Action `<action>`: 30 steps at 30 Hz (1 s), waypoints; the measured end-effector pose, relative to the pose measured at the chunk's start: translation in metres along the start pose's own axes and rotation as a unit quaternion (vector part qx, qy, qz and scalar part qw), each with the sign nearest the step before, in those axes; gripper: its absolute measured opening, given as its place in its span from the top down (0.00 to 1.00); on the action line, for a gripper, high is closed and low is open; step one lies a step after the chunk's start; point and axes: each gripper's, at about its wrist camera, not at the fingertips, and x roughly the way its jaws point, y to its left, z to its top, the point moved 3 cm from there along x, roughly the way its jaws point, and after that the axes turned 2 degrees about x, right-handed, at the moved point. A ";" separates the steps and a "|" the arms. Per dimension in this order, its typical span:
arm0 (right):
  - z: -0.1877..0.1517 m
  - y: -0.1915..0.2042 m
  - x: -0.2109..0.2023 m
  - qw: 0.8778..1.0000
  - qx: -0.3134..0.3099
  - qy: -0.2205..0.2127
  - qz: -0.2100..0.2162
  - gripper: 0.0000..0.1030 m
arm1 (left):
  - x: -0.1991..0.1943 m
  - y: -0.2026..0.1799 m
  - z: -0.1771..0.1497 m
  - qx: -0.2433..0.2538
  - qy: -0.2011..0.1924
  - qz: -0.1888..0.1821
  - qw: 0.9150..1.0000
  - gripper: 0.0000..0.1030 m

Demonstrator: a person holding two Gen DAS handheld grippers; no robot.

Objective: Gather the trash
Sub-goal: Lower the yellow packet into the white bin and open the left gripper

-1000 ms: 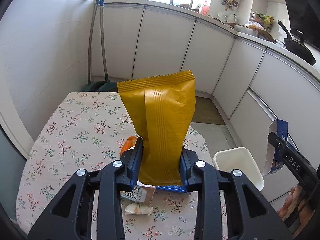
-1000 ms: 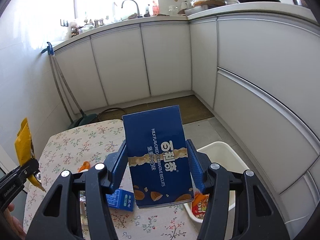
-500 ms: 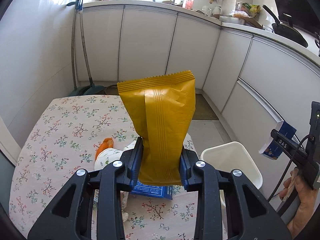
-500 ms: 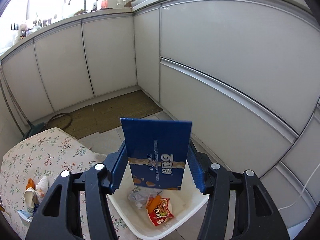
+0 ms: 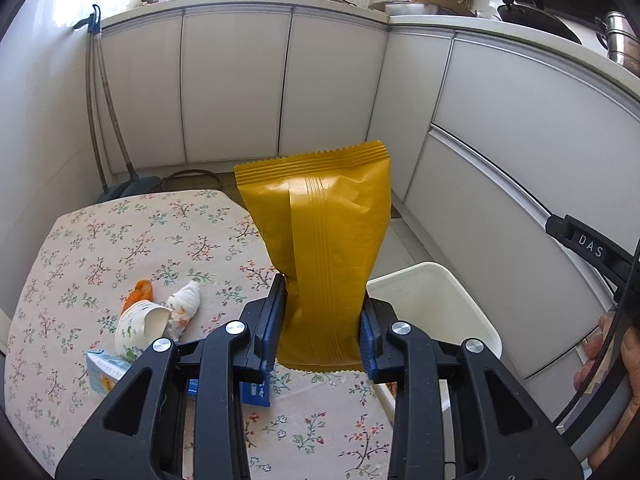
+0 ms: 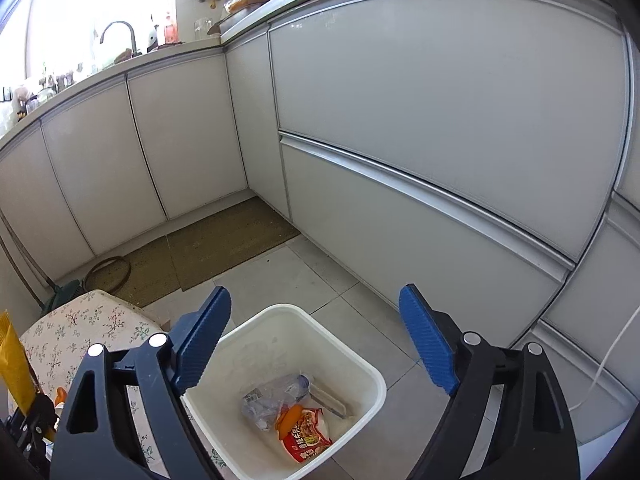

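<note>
My left gripper is shut on a tall yellow snack bag and holds it upright above the right edge of the floral table, beside the white trash bin. My right gripper is open and empty above the bin. The bin holds a red noodle packet, an orange peel and clear plastic wrap. The blue biscuit box is not in view. The yellow bag also shows at the left edge of the right wrist view.
On the table lie a tipped paper cup, crumpled tissue, orange peel and small blue cartons. White kitchen cabinets wrap the corner. A brown mat lies on the tiled floor.
My right gripper opened and the blue biscuit box left it. The left gripper swung right with the yellow bag, nearer the bin.
</note>
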 end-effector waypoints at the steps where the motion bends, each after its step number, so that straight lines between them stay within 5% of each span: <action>1: 0.002 -0.005 -0.001 1.000 0.003 -0.002 -0.003 0.17 | 0.003 -0.007 0.002 0.000 0.002 -0.007 1.000 0.70; 11: 0.012 -0.059 0.003 0.998 0.027 -0.004 -0.057 0.14 | 0.037 -0.080 0.013 0.050 0.017 -0.046 0.998 0.69; 19: 0.009 -0.098 0.015 0.994 0.052 0.027 -0.095 0.13 | 0.077 -0.118 0.012 0.060 0.071 -0.090 0.992 0.67; 30: 0.003 -0.097 0.013 0.995 0.032 0.032 -0.087 0.13 | 0.079 -0.121 0.011 0.061 0.088 -0.070 0.992 0.33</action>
